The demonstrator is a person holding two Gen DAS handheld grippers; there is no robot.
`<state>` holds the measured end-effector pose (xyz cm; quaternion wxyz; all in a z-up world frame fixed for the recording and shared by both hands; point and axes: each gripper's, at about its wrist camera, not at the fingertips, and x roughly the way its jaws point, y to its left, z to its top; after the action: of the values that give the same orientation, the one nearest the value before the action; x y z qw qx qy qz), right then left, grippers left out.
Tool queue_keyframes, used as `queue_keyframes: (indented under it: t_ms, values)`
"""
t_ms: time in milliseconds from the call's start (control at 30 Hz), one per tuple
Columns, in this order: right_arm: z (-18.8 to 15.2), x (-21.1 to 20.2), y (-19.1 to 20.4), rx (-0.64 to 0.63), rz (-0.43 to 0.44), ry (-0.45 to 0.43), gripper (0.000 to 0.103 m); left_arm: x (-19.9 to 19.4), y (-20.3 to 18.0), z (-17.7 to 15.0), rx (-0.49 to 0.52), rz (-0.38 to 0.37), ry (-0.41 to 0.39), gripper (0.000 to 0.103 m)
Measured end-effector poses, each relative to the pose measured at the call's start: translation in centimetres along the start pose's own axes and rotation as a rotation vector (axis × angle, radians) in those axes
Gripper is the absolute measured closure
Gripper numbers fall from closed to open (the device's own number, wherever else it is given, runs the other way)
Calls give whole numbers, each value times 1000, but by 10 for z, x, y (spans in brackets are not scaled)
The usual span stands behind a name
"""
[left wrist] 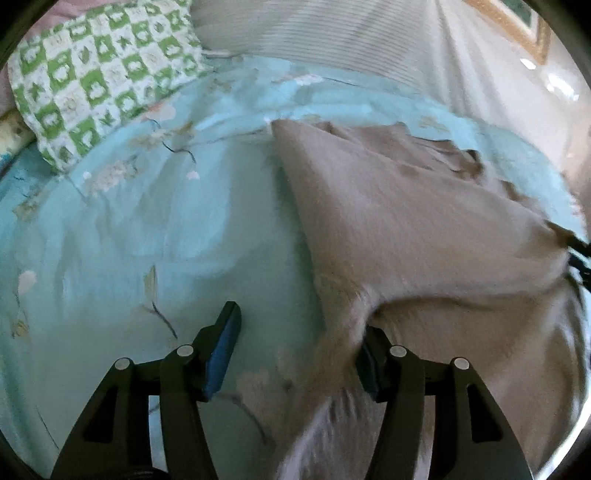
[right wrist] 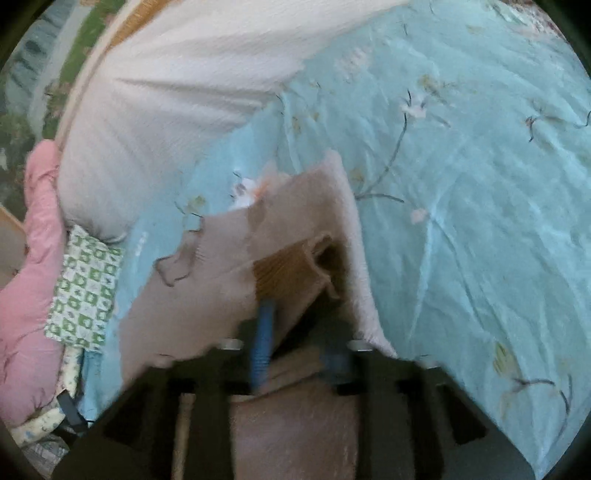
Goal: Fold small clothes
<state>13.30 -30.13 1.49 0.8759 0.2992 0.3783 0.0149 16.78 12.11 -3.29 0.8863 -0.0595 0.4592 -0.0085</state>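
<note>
A small taupe garment [left wrist: 406, 214] lies spread on the light blue flowered bedsheet [left wrist: 147, 221]. My left gripper [left wrist: 297, 356] stands open at the garment's near left corner. Its left pad is over bare sheet, and its right finger [left wrist: 369, 365] sits against a raised fold of the cloth, with the cloth's edge running between the pads. In the right wrist view the same garment [right wrist: 221, 266] shows a darker ribbed band [right wrist: 284, 269] at a folded-up part. My right gripper [right wrist: 299, 350] is blurred, its blue pads apart with fabric lying loosely between them.
A green-and-white checked pillow [left wrist: 99, 81] [right wrist: 85, 291] lies beyond the garment. A white ribbed blanket [left wrist: 332, 33] [right wrist: 166, 110] is bunched at the far side. A pink quilt [right wrist: 26, 277] sits by the pillow. Bare bedsheet [right wrist: 480, 184] stretches to the right.
</note>
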Motion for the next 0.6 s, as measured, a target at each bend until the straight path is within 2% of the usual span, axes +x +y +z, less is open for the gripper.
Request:
queue_keyframes:
  t_ms: [33, 100, 167, 233, 300, 433, 467, 500, 533, 600]
  values:
    - [-3, -8, 3, -14, 1, -18, 45, -5, 2, -1, -6, -44, 3, 46]
    - [-7, -23, 7, -45, 11, -50, 45, -17, 10, 0, -29, -153, -2, 46]
    - [-12, -33, 8, -51, 14, -57, 45, -21, 14, 9, -55, -212, -11, 39]
    - [-16, -39, 6, -53, 23, -55, 45, -16, 16, 23, -83, -233, -13, 33]
    - [-23, -43, 6, -48, 28, -55, 45, 0, 13, 41, -88, -214, -4, 32]
    - [-33, -41, 8, -61, 51, -28, 44, 47, 11, 69, -117, -225, 85, 32]
    - [-35, -40, 9, -64, 51, -22, 44, 53, 10, 72, -118, -215, 87, 43]
    - [-37, -39, 9, -67, 52, -14, 44, 56, 9, 76, -110, -199, 65, 61]
    - [-37, -38, 9, -65, 55, -8, 44, 56, 9, 79, -100, -201, 49, 94]
    - [-36, -39, 7, -63, 51, -7, 45, 51, 17, 86, -125, -203, 13, 97]
